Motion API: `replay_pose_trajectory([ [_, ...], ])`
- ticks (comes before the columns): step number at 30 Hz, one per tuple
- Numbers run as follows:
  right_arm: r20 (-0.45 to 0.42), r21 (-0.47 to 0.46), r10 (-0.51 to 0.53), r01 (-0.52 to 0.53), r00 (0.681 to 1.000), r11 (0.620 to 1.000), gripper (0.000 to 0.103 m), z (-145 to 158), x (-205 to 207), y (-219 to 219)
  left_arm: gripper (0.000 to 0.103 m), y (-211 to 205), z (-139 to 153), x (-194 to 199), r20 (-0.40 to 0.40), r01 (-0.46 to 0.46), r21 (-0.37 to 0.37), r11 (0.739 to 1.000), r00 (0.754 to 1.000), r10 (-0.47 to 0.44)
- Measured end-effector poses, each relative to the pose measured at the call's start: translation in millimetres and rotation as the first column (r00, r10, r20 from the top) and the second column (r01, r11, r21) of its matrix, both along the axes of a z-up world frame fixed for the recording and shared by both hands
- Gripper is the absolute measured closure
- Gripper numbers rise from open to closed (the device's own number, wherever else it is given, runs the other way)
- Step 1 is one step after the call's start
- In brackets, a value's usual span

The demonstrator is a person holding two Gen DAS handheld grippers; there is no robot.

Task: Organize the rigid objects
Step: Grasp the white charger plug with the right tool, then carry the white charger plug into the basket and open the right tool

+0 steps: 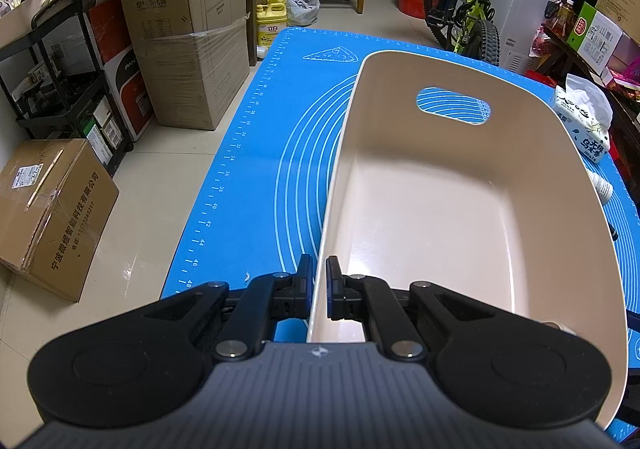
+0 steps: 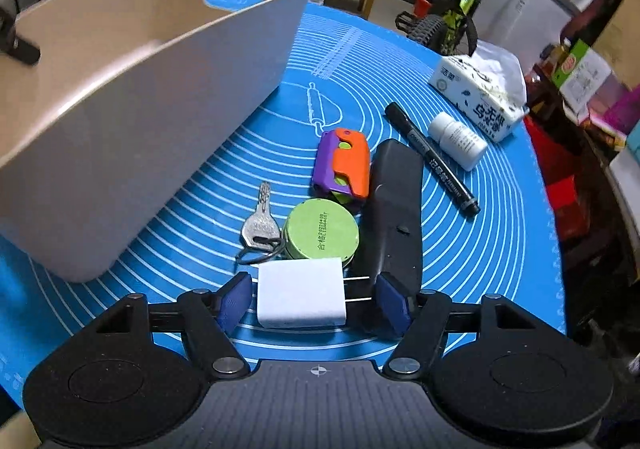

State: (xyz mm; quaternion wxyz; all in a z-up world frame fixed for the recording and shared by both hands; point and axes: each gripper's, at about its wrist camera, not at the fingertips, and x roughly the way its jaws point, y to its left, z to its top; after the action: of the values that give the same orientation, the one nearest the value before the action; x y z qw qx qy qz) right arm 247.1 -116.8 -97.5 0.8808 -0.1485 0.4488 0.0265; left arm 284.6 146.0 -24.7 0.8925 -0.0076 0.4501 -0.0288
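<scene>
The near left wall of the beige bin (image 1: pixel 440 209) is straddled by the left claw (image 1: pixel 319 285), one blue pad (image 1: pixel 306 281) outside and one inside; the pads sit close to the wall, though whether they press it cannot be told. The bin is seen tilted over the blue mat (image 1: pixel 248 153) that covers the tabletop, and its inside holds nothing visible.

The right claw (image 2: pixel 314 299) is spread wide around a white charger plug (image 2: pixel 301 297) — its two metal prongs point toward the right pad (image 2: pixel 394 301), and a gap is left on each side, so nothing is gripped. The plug lies on the mat just right of the bin. Beyond it a green round tin (image 2: pixel 320 231) is found, with a key on a ring (image 2: pixel 260 225) touching its left side, an orange-and-purple toy (image 2: pixel 342 167) behind it and a black remote (image 2: pixel 394 209) alongside. Farther right lie a black marker (image 2: pixel 432 159), a small white bottle (image 2: pixel 458 143) and a tissue pack (image 2: pixel 480 97).
</scene>
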Motion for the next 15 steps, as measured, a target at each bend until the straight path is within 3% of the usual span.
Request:
replay_pose_trajectory([
  [2,0.003,-0.030,0.017,-0.017,1.000,0.999,0.029,-1.6,-1.4,3.8,0.095,0.0,0.3,0.4,0.000,0.000,0.000,1.000,1.000,0.000],
  [5,0.009,-0.065,0.033,-0.032,0.999,0.997,0.039,-2.7,-2.6,7.1,0.095,0.0,0.3,0.4,0.000,0.000,-0.001,1.000,1.000,0.000],
  [15,0.004,0.000,0.033,-0.033,0.999,0.999,0.039,1.1,-2.8,4.4,0.095,-1.3,0.3,0.1,-0.001,-0.001,-0.003,1.000,1.000,0.001],
])
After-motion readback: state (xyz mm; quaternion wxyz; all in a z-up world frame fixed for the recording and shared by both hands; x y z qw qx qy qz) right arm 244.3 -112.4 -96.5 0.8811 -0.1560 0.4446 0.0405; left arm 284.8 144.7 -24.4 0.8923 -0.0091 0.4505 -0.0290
